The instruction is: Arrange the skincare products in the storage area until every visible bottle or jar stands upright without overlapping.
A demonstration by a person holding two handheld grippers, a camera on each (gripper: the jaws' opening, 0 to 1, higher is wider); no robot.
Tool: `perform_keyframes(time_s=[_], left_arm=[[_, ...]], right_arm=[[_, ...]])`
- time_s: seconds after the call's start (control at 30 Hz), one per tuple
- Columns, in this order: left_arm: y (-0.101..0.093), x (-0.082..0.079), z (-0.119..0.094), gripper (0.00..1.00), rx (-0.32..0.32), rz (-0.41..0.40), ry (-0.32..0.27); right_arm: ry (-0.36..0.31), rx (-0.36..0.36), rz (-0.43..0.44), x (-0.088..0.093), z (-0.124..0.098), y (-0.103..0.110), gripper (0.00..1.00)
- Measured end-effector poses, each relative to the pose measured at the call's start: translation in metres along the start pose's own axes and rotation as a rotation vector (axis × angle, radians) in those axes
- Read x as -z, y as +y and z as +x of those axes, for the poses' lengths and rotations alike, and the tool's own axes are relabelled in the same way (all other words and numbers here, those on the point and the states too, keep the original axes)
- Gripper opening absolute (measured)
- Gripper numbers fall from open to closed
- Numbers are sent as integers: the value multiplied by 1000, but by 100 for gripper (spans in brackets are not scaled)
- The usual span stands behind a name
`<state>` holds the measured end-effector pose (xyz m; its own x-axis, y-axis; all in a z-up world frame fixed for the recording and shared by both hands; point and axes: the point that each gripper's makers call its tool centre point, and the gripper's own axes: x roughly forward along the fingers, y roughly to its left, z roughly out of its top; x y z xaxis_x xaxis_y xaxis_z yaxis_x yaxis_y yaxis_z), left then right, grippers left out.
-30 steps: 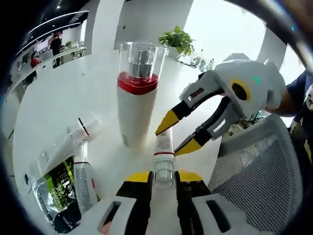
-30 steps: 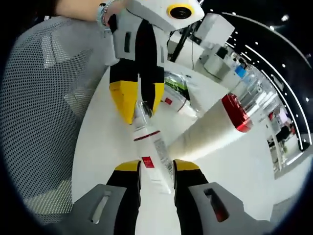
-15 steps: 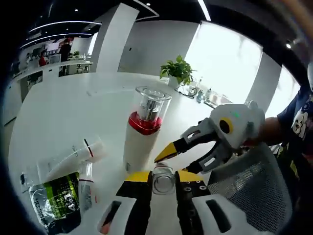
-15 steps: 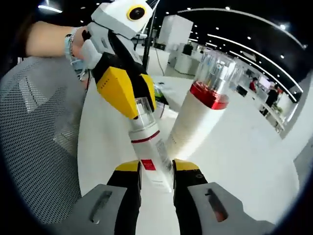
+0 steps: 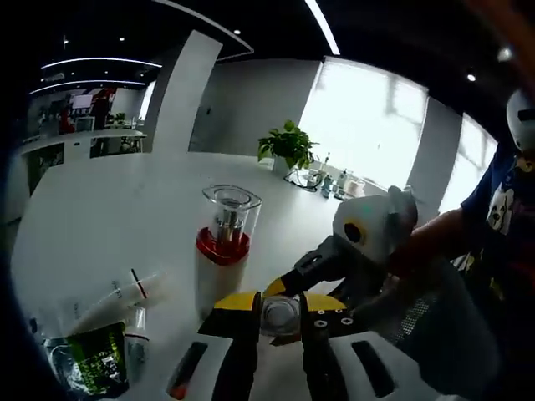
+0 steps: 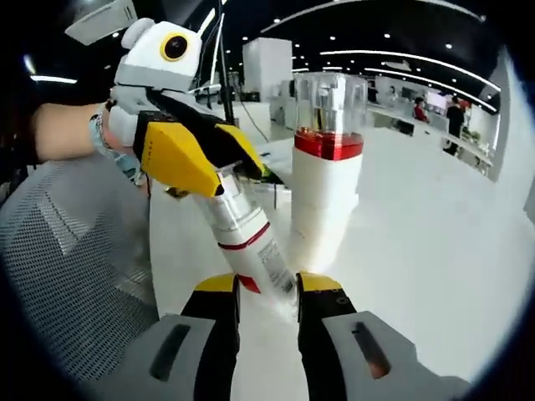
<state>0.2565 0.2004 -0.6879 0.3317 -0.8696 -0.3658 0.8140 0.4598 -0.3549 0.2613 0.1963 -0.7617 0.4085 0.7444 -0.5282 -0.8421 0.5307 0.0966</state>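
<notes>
A small white bottle point(image 6: 247, 241) with a red ring and a clear cap point(image 5: 279, 312) is held tilted above the white table point(image 6: 401, 251). My left gripper point(image 5: 280, 302) is shut on its cap end and appears in the right gripper view as the yellow-tipped left gripper point(image 6: 227, 171). My right gripper point(image 6: 269, 286) is shut on its base; in the left gripper view the right gripper point(image 5: 286, 291) reaches in from the right. Just behind stands a tall white bottle point(image 5: 219, 261), also seen as the tall bottle point(image 6: 326, 184), upright, with a red band and a clear cap.
At the left lie a white tube point(image 5: 117, 296), a small bottle point(image 5: 134, 336) and a green packet point(image 5: 90, 361). A mesh chair back point(image 6: 75, 276) stands by the table edge. A potted plant point(image 5: 287, 149) sits far back. A person's arm point(image 5: 451, 242) holds the right gripper.
The small bottle has swung from lying nearly flat to a steep tilt, still held at both ends. Both cameras have tipped up with it. The tall bottle has stayed put.
</notes>
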Motion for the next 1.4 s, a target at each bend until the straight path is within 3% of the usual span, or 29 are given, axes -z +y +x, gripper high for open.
perform_keyframes(time_s=[0.07, 0.17, 0.2, 0.43, 0.53, 0.57, 0.63, 0.9, 1.4], left_arm=[[-5, -4, 2, 18, 20, -6, -20], [-12, -13, 5, 1, 58, -71, -65], [-12, -11, 8, 1, 55, -61, -54], [2, -13, 3, 8, -17, -8, -71], [12, -15, -5, 17, -48, 4, -72], [15, -16, -9, 16, -54, -6, -74], [17, -14, -13, 17, -56, -11, -68], [17, -13, -14, 17, -66, 23, -56], [11, -8, -22, 23, -45, 102, -13]], right_arm=[[-11, -13, 26, 0, 1, 3, 24], [-12, -50, 25, 1, 3, 13, 22], [-33, -49, 29, -4, 4, 14, 21], [-6, -51, 34, -4, 5, 14, 19], [65, -28, -34, 8, 8, 12, 16], [99, -9, -60, 13, 8, 10, 5], [131, -9, -102, 17, 12, 6, 0], [84, -11, -115, 7, 9, 3, 4], [88, -23, -163, 12, 4, 14, 10]])
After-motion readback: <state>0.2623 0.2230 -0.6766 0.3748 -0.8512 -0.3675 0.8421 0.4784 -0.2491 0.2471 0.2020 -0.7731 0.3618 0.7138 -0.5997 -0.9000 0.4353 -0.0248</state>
